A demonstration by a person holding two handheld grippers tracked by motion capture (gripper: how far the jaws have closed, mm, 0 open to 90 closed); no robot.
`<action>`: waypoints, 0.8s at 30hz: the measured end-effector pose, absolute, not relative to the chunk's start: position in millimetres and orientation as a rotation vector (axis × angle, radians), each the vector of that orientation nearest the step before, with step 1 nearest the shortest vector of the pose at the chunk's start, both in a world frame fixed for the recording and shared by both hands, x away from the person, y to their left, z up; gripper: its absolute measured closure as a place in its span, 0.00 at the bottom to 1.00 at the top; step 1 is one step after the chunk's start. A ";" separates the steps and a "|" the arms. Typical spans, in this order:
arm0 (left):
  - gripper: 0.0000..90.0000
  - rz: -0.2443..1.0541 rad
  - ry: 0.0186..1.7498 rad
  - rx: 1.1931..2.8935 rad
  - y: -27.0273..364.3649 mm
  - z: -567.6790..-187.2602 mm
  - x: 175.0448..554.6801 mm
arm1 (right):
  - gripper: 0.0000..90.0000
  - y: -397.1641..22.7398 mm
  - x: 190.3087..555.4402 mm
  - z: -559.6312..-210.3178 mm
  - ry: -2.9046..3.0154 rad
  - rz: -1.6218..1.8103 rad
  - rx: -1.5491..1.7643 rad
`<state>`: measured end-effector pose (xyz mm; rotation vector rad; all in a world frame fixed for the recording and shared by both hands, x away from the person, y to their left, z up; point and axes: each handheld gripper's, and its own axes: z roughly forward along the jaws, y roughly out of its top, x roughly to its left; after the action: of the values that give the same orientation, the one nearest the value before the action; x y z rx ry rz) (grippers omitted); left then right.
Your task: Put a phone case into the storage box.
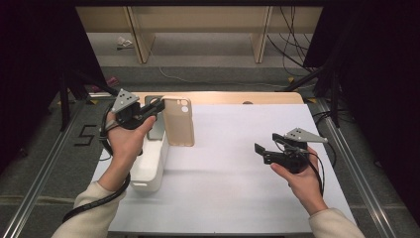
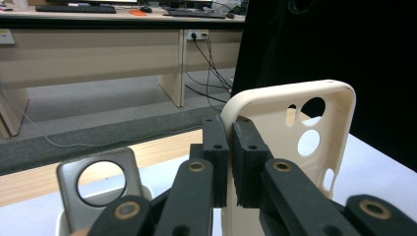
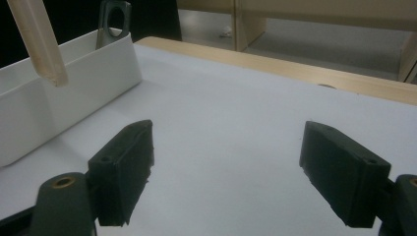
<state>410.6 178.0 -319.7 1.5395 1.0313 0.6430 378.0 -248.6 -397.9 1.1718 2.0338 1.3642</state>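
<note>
Your left gripper (image 1: 157, 106) is clamped on the beige phone case (image 1: 178, 121), held aloft at ten o'clock beside the white bin (image 1: 151, 163) where the grey case (image 2: 101, 184) stands, so placing it remains, with your right gripper (image 1: 261, 152) wide open and empty.

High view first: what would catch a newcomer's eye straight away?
The cream phone case, held up in the air at the table's left, the left gripper shut on its edge. Below it stands a white bin with a grey case upright inside. At right, the right gripper hovers with its fingers wide open over the white tabletop.
</note>
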 end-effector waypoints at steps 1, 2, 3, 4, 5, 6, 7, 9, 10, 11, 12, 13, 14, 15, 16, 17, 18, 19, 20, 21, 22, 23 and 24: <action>0.95 0.643 1.035 1.536 179.6 -319.4 411.0 | 0.24 -249.2 377.6 -398.0 2.033 1.364 1.174; 0.95 0.644 1.038 1.532 181.4 -319.2 411.4 | 0.24 -249.8 377.2 -398.1 2.034 1.364 1.173; 0.95 0.646 1.042 1.531 183.2 -318.8 411.8 | 0.24 -250.6 376.9 -398.2 2.035 1.361 1.169; 0.95 0.648 1.045 1.528 184.4 -318.6 412.1 | 0.24 -251.2 376.6 -398.3 2.033 1.363 1.168; 0.95 0.650 1.050 1.527 186.4 -318.2 412.5 | 0.24 -251.8 376.2 -398.1 2.034 1.362 1.169; 0.95 0.652 1.054 1.526 188.0 -317.9 412.8 | 0.24 -252.6 375.8 -398.1 2.034 1.361 1.170; 0.95 0.656 1.056 1.526 189.2 -317.8 413.0 | 0.24 -253.3 375.4 -398.1 2.034 1.361 1.169; 0.95 0.665 1.059 1.526 190.7 -318.4 413.2 | 0.24 -254.4 374.7 -398.2 2.035 1.359 1.166; 0.95 0.668 1.060 1.528 191.1 -318.8 413.4 | 0.24 -254.8 374.3 -398.3 2.036 1.357 1.166; 0.95 0.667 1.061 1.528 191.4 -319.0 413.5 | 0.24 -255.1 373.9 -398.3 2.037 1.355 1.165; 0.95 0.667 1.063 1.529 192.0 -319.2 414.0 | 0.24 -255.4 373.6 -398.3 2.037 1.355 1.163; 0.95 0.668 1.064 1.528 192.6 -319.1 414.3 | 0.24 -255.8 373.1 -398.3 2.037 1.356 1.164; 0.95 0.670 1.065 1.529 193.4 -318.8 414.6 | 0.24 -256.1 372.8 -398.4 2.035 1.357 1.163; 0.95 0.673 1.066 1.530 194.3 -318.5 414.8 | 0.24 -256.8 372.4 -398.3 2.036 1.355 1.163; 0.95 0.676 1.067 1.529 195.3 -318.2 415.0 | 0.24 -257.2 372.1 -398.5 2.036 1.354 1.163; 0.95 0.679 1.069 1.527 196.5 -317.8 415.3 | 0.24 -257.9 371.6 -398.5 2.039 1.351 1.164; 0.95 0.682 1.069 1.527 197.6 -317.5 415.5 | 0.24 -258.5 371.4 -398.8 2.037 1.350 1.165; 0.95 0.687 1.070 1.529 198.9 -317.1 415.6 | 0.24 -259.2 371.1 -399.1 2.038 1.350 1.164; 0.95 0.692 1.071 1.526 199.9 -316.8 415.9 | 0.24 -259.7 370.7 -399.2 2.038 1.349 1.166; 0.95 0.695 1.071 1.529 201.1 -316.3 416.2 | 0.24 -260.3 370.3 -399.4 2.037 1.350 1.165; 0.95 0.698 1.071 1.530 202.3 -316.0 416.5 | 0.24 -260.9 370.0 -399.5 2.038 1.349 1.165; 0.95 0.700 1.074 1.528 203.5 -315.7 416.7 | 0.24 -261.7 369.6 -399.5 2.038 1.347 1.164; 0.95 0.701 1.076 1.529 204.7 -315.5 416.9 | 0.24 -262.1 369.3 -399.6 2.038 1.349 1.167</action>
<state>416.9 204.7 -315.5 1.5287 1.0756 0.7010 369.3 -262.1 -399.6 1.1673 2.0376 1.3489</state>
